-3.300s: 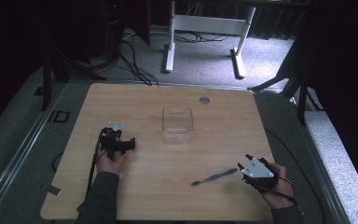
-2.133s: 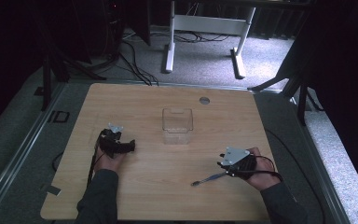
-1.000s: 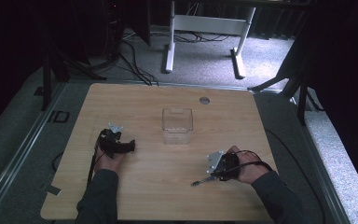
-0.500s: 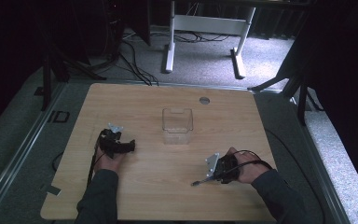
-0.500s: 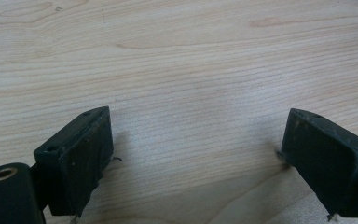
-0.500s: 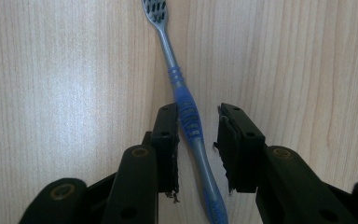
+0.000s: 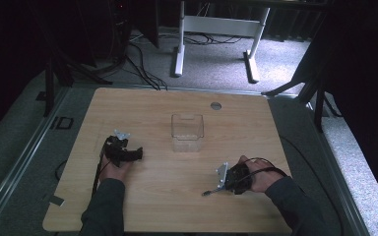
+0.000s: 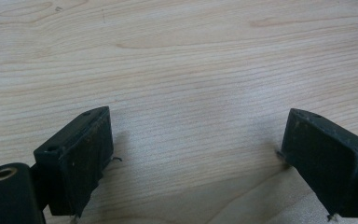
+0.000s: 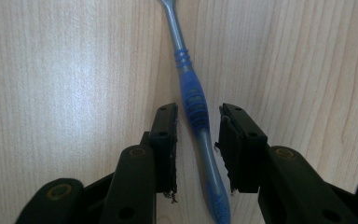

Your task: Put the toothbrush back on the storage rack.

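Right hand-held gripper (image 9: 197,135) sat low on the pale woodgrain tabletop (image 7: 152,108), black jaws parted and straddling the ribbed blue-grey plastic toothbrush (image 9: 193,100) handle, not clamped. Toothbrush lay flat at the near right, before the clear square container (image 7: 187,132). Left hand-held gripper (image 8: 196,154) rested wide open over bare wood.
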